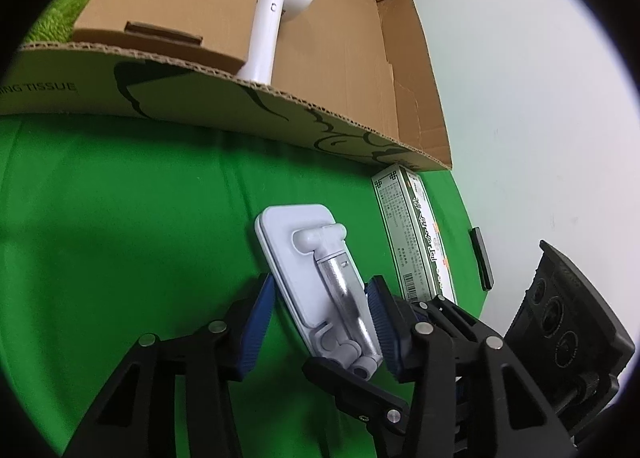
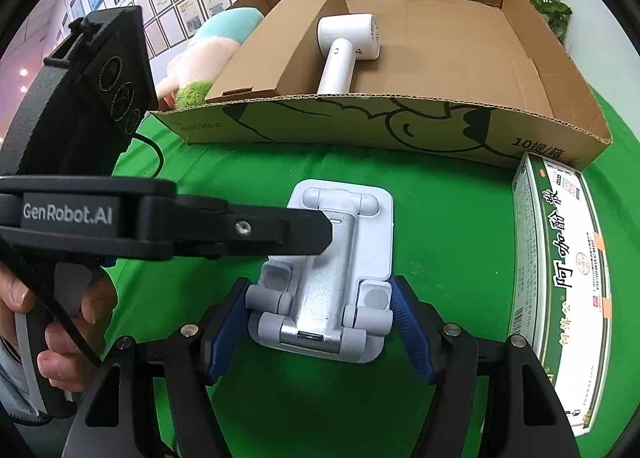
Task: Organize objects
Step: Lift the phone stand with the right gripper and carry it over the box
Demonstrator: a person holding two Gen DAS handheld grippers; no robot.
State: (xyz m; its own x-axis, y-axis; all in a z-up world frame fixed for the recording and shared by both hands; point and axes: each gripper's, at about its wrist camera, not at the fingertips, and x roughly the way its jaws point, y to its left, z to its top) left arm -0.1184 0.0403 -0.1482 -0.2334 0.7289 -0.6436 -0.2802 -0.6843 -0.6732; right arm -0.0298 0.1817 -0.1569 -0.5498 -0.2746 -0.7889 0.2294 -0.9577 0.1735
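A white folding phone stand (image 1: 308,278) with a silver metal arm lies on the green cloth (image 1: 140,218) in front of the cardboard box (image 1: 360,58). My left gripper (image 1: 320,322) has its blue pads against the stand's two long edges, shut on it. In the right wrist view my right gripper (image 2: 318,322) holds the near end of the stand (image 2: 360,242), one pad at each side. The left gripper's black finger (image 2: 280,234) reaches in from the left and covers part of the stand. A hand (image 2: 60,338) holds its handle.
The open cardboard box (image 2: 400,130) behind the stand holds a white hair dryer (image 2: 344,46) and a brown carton (image 2: 280,46). A green medicine box (image 2: 568,278) lies to the right. A plush toy (image 2: 208,54) sits left of the box. A small black object (image 1: 482,258) lies at the cloth's edge.
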